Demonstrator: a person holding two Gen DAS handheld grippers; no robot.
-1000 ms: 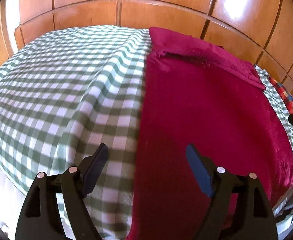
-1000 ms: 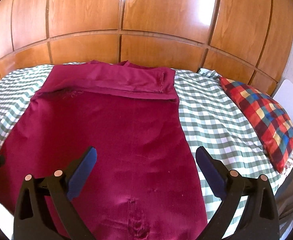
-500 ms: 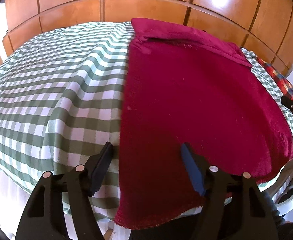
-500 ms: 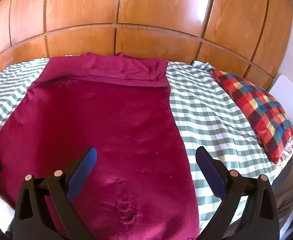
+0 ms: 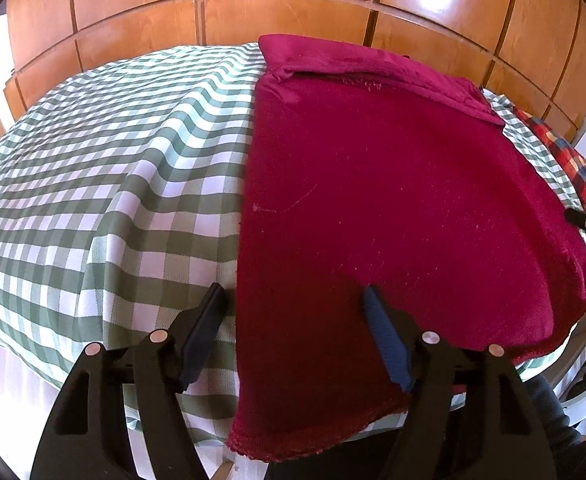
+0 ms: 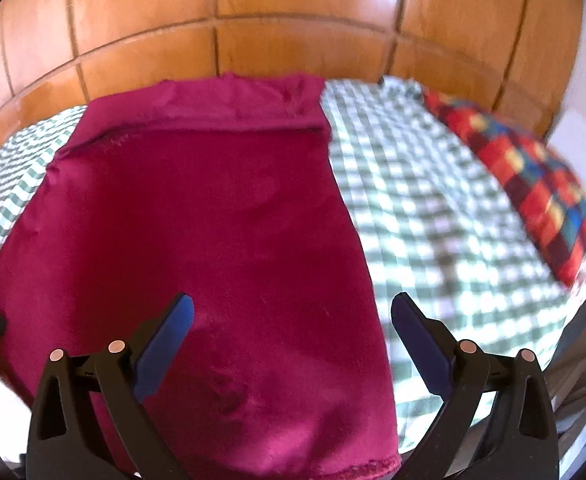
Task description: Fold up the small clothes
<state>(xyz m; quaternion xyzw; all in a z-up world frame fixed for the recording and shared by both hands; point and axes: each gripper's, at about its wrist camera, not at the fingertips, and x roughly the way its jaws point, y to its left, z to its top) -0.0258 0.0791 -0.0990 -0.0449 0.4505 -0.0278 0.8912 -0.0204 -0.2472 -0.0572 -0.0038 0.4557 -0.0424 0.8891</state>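
Spread flat on the green checked bedspread [image 5: 113, 184]: crimson garment [image 5: 393, 208], far edge folded over, near hem draped off the bed's edge. Straddling its left edge: left gripper [image 5: 295, 300], angled down, jaws opening, unclenched. Over its right edge: right gripper [image 6: 291, 312], released, lower and closer than before.

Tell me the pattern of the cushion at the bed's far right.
The cushion is a multicolour check of red, dark blue and yellow squares; the right wrist view shows it best, though blurred.

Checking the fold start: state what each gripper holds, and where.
Nothing held. Left gripper, jaws opening, and right gripper straddle the maroon garment's side edges.
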